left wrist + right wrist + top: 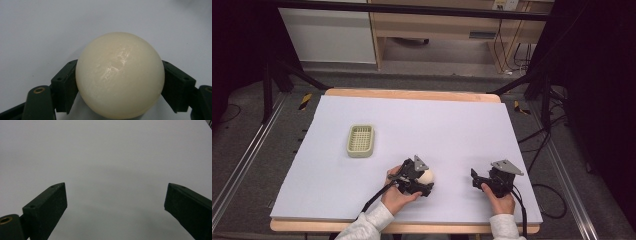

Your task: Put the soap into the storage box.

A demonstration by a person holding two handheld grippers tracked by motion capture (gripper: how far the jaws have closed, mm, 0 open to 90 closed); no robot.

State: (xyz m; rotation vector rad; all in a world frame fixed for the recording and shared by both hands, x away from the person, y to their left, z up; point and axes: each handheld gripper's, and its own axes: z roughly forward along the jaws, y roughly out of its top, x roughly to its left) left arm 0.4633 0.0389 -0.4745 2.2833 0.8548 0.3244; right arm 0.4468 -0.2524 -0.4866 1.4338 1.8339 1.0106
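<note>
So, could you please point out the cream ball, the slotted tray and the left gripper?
cream ball (120,75), left gripper view, its front middle.
slotted tray (361,140), high view, its slotted floor.
left gripper (426,181), high view, between its fingertips.

Even, soft overhead light falls on the pale counter, while the room round its edges sinks into near black. The high view is slightly grainy and soft. In the left gripper view, faint glare streaks the cream ball. The right gripper view shows broad, blurred shadows.
</note>
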